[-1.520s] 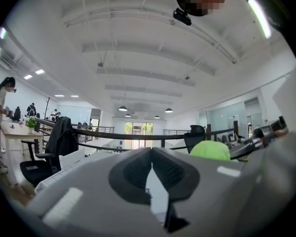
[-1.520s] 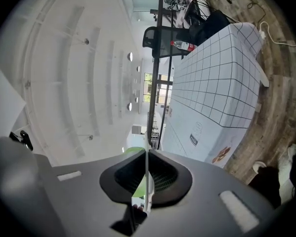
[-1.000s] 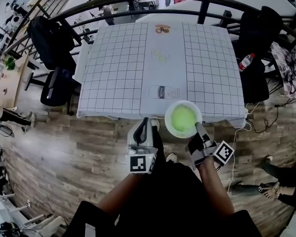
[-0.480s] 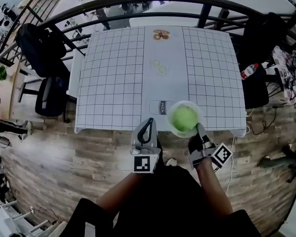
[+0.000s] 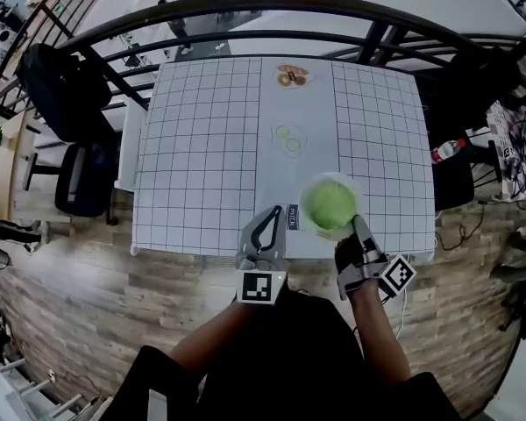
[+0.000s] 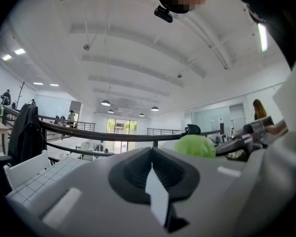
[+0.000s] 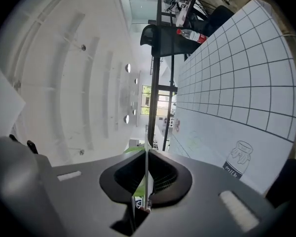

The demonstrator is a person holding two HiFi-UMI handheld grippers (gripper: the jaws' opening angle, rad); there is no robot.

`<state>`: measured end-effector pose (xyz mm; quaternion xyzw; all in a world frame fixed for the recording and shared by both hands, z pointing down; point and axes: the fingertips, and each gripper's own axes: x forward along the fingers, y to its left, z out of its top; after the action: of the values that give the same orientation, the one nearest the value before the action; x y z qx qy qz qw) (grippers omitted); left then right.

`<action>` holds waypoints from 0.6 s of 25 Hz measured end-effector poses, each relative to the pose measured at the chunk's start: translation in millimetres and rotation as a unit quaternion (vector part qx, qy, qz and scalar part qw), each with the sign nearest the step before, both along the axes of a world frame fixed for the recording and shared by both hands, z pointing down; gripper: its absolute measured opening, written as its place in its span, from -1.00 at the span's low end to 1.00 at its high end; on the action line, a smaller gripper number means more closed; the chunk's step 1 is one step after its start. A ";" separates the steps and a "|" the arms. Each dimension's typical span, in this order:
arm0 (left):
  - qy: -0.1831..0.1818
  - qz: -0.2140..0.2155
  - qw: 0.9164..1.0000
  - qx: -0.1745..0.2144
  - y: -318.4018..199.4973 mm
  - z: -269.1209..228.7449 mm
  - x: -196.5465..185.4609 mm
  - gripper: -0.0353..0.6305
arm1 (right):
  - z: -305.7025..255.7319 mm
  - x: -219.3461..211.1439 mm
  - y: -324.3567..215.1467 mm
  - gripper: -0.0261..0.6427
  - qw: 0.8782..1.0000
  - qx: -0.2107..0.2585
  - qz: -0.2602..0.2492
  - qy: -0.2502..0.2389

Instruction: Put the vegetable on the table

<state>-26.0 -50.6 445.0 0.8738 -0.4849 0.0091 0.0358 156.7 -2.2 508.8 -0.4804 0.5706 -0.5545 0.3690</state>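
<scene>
In the head view the vegetable (image 5: 330, 205) sits low and right of centre, a round, pale green leafy head with no long axis to speak of, filling a white bowl (image 5: 311, 188) over the near edge of the table (image 5: 202, 147). I cannot tell whether the bowl touches the gridded cloth. The right gripper (image 5: 354, 224) is at the bowl's lower right rim, so the vegetable lies just above and left of its jaws. The left gripper (image 5: 269, 213) stands just left of the bowl, apart from it, beside a printed milk jar (image 5: 291, 216) half covered by the bowl. In the left gripper view the jaws of the left gripper (image 6: 153, 168) are pressed together with nothing between them, and the vegetable (image 6: 195, 146) rises as a smooth green dome to their right, beyond them. In the right gripper view the right gripper (image 7: 146, 154) is clamped tight on the thin white edge of the bowl (image 7: 146, 132), with a sliver of the vegetable (image 7: 132, 150) just past the jaws. The table (image 7: 237, 93) fills the right of the frame, with the milk jar (image 7: 237, 162) drawing close by. The right gripper carries the load, so setting down looks like its job.
</scene>
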 end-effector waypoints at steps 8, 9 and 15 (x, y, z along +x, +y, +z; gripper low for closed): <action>0.010 0.021 1.000 0.003 -47.7 -2.5 -10.8 -0.87 | -9.0 -13.5 -46.2 -0.87 0.999 0.021 0.016 -0.024; 0.012 0.023 1.000 0.000 -51.7 -1.4 -13.2 -0.87 | -10.3 -15.9 -49.4 -0.87 0.999 0.026 0.016 -0.028; -0.004 0.030 0.999 -0.022 -78.4 17.4 -19.0 -0.87 | 0.5 -17.0 -61.2 -0.89 0.999 0.024 0.023 -0.034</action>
<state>-45.1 -129.1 462.4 0.8869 -0.4584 0.0240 0.0531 139.7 -63.4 509.4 -0.4657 0.5593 -0.5480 0.4122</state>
